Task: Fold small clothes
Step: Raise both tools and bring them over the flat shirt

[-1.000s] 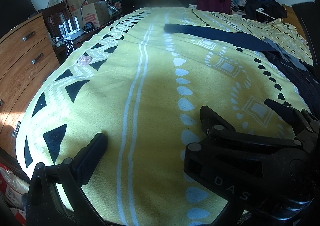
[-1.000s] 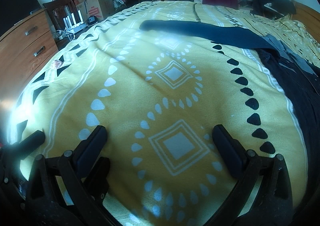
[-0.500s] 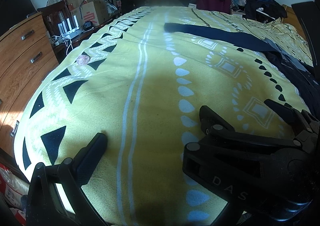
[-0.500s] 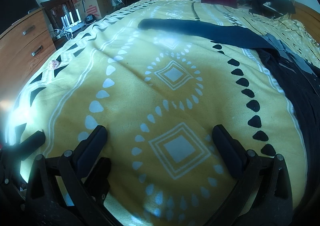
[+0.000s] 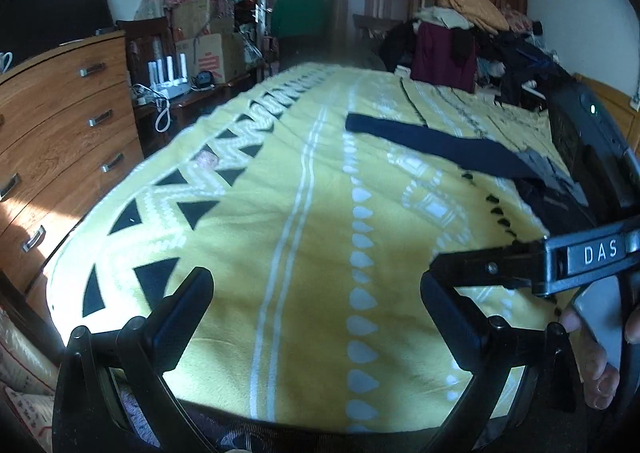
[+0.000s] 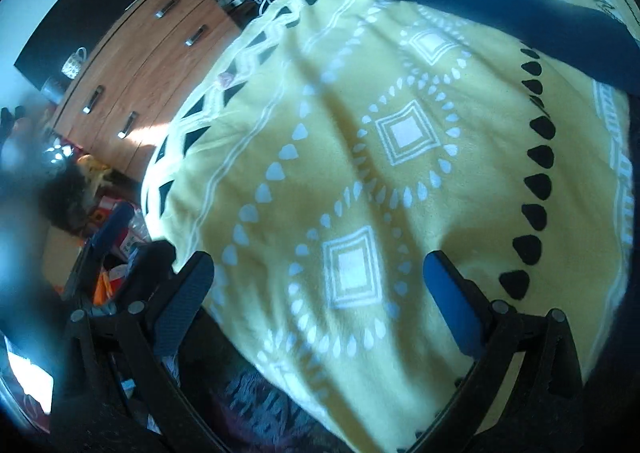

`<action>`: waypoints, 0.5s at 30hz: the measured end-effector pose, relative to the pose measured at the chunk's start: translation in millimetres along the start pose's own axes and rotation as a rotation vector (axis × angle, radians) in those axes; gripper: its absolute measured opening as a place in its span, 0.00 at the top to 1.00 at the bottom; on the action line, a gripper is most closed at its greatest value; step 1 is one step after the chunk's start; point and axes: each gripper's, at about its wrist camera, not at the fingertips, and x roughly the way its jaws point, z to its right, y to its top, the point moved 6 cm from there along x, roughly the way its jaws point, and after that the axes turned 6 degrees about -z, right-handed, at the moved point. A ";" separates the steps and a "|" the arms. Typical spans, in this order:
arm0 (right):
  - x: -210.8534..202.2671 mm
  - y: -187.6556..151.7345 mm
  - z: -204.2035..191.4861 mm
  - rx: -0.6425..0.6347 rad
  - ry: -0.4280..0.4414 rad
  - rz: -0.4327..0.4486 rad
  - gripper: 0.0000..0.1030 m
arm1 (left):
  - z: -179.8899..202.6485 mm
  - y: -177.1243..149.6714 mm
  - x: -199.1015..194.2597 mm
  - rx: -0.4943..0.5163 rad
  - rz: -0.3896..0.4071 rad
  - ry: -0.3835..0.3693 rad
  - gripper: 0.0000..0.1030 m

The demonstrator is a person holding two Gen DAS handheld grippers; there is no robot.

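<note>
A dark navy garment (image 5: 436, 141) lies stretched across the far right part of a yellow patterned blanket (image 5: 312, 221) on a bed; it also shows at the upper right in the right wrist view, garment (image 6: 520, 21). My left gripper (image 5: 316, 301) is open above the blanket's near edge, nothing between its fingers. My right gripper (image 6: 320, 285) is open too, tilted, over the blanket's near corner. In the left wrist view the right gripper's body (image 5: 560, 261) crosses at the right, with a hand (image 5: 592, 357) on it.
A wooden chest of drawers (image 5: 52, 141) stands left of the bed. Boxes (image 5: 208, 49) and a clothes pile (image 5: 472, 37) crowd the far end. A person in green (image 5: 300, 21) stands by the doorway. Clutter (image 6: 108, 249) lies on the floor at the bed's corner.
Both grippers have pulled back and lifted from the blanket. The right one has tilted and swung left toward the bed's corner. The person in green has walked farther toward the door.
</note>
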 end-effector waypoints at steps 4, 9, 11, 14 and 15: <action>-65.5 -22.9 -17.9 -0.160 0.044 0.066 0.00 | -2.4 35.0 -67.1 -0.076 0.157 0.077 0.00; -191.1 -44.2 -19.2 -0.340 0.019 0.307 0.00 | 27.1 115.0 -179.5 -0.062 0.445 0.079 0.00; -257.9 -51.1 -15.7 -0.403 -0.045 0.483 0.00 | 52.5 151.1 -232.6 -0.030 0.601 0.074 0.00; -341.3 -75.4 2.6 -0.487 -0.186 0.765 0.00 | 95.9 188.5 -295.1 -0.015 0.812 0.099 0.00; -356.3 -84.2 16.8 -0.491 -0.227 0.817 0.00 | 111.0 197.3 -306.8 -0.018 0.852 0.101 0.00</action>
